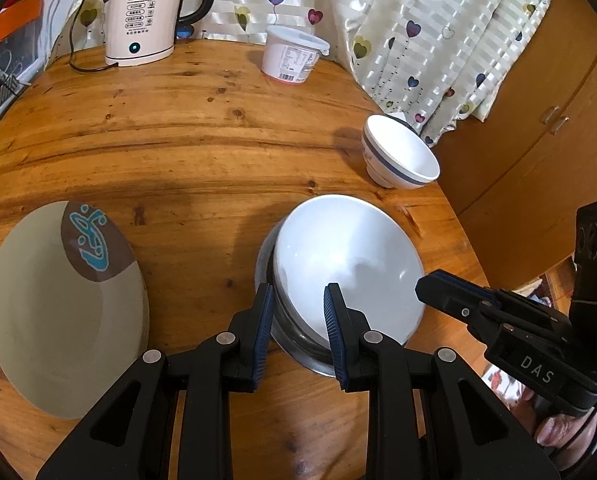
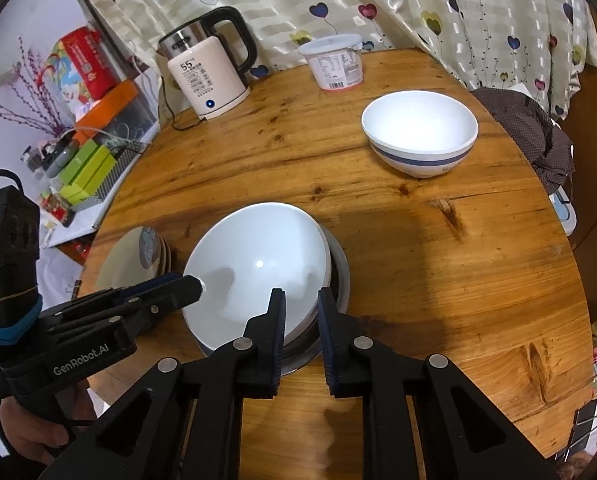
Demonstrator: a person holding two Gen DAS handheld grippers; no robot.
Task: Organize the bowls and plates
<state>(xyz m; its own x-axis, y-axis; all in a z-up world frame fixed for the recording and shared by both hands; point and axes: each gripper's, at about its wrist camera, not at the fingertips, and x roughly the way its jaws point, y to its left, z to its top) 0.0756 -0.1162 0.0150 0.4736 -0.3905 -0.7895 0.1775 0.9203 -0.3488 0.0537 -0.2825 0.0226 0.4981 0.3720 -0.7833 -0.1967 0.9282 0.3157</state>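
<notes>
round wooden table (image 2: 438, 264) carries everything. largest dish: cream plate (image 1: 50, 320) with a brown-and-teal patch, lying at the table's left edge, apart from the rest. next: white bowl (image 1: 350, 264), nested tilted inside a steel bowl (image 1: 298, 350) near the front edge; its rim leans over the steel rim on the left side. smaller blue-banded bowl (image 2: 418, 140) stands alone farther back on the right, near the edge by the curtain. kettle (image 2: 206, 76) and lidded tub (image 2: 334, 64) at the back, not involved. left gripper (image 1: 298, 320): fingers straddle the near-left rims of the nested pair, one pad outside the steel wall, one inside the white bowl; partly closed, whether it truly clamps i cannot tell. right gripper (image 2: 301, 324): fingers nearly clenched over the near-right rim of the same pair; looks like a pinch on the rim, contact not certain. risk, my judgement: two grips on one tilted stack. if one hand lifts first, the white bowl could slide on the steel and clatter out, or the steel bowl could drop away if only the white rim is caught. glazed rim plus narrow pads means slip under torque. the stack sits close to the table edge, so a skid could go over. pose: both grippers pitched steeply downward, converging from the near side, one hand (image 1: 554, 428) low at the frame edge.
</notes>
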